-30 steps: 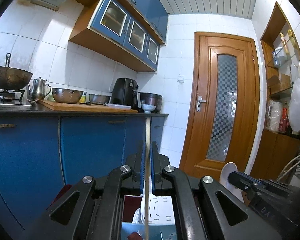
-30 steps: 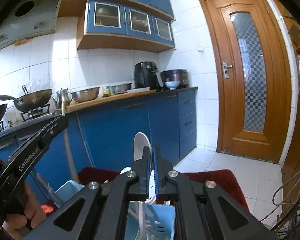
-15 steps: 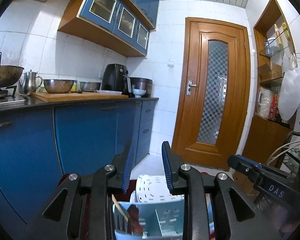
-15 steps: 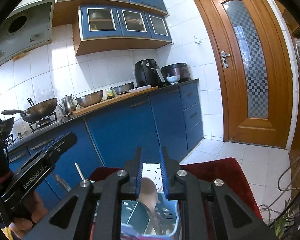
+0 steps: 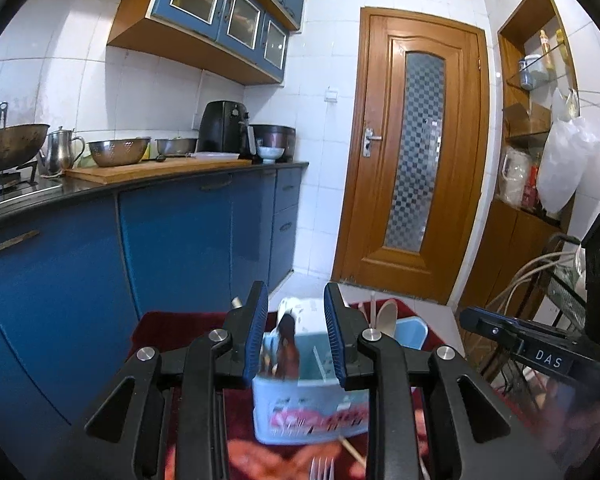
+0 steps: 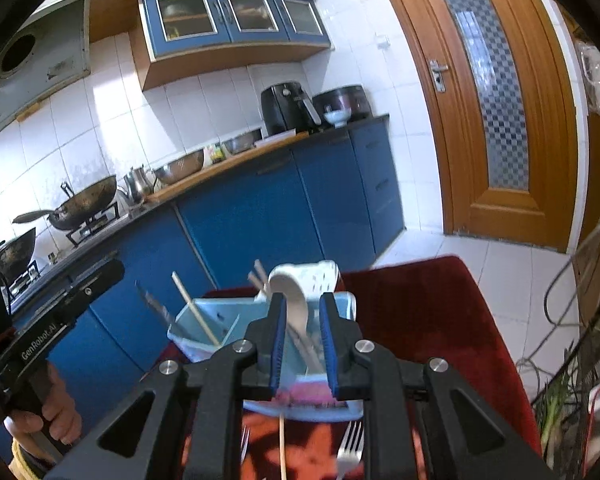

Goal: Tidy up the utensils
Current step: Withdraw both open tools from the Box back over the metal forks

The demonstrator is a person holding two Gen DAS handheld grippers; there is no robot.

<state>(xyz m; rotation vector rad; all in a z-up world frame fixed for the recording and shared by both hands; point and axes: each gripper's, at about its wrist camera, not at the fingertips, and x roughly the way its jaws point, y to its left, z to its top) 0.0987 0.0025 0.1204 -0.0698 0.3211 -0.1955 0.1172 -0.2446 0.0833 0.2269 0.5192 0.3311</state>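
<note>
A light blue utensil holder (image 5: 308, 408) (image 6: 220, 320) stands on a red mat. It holds a white spoon (image 6: 292, 292), a chopstick (image 6: 194, 312), a knife (image 6: 156, 308) and other utensils. My left gripper (image 5: 296, 340) is open and empty just above the holder. My right gripper (image 6: 303, 340) is open and empty, with the white spoon standing between its jaws, not gripped. A fork (image 6: 350, 448) (image 5: 322, 468) and a loose chopstick (image 6: 282, 444) lie on the mat in front of the holder.
Blue kitchen cabinets (image 5: 172, 248) run along the left, with pans and bowls on the counter. A wooden door (image 5: 416, 160) is behind. The red mat (image 6: 420, 320) extends to the right. Cables and a wire rack (image 6: 580, 360) sit at far right.
Both grippers were shut on utensils above the holder, then opened. The chopstick and the white spoon now stand in the holder. Both views have tilted downward.
</note>
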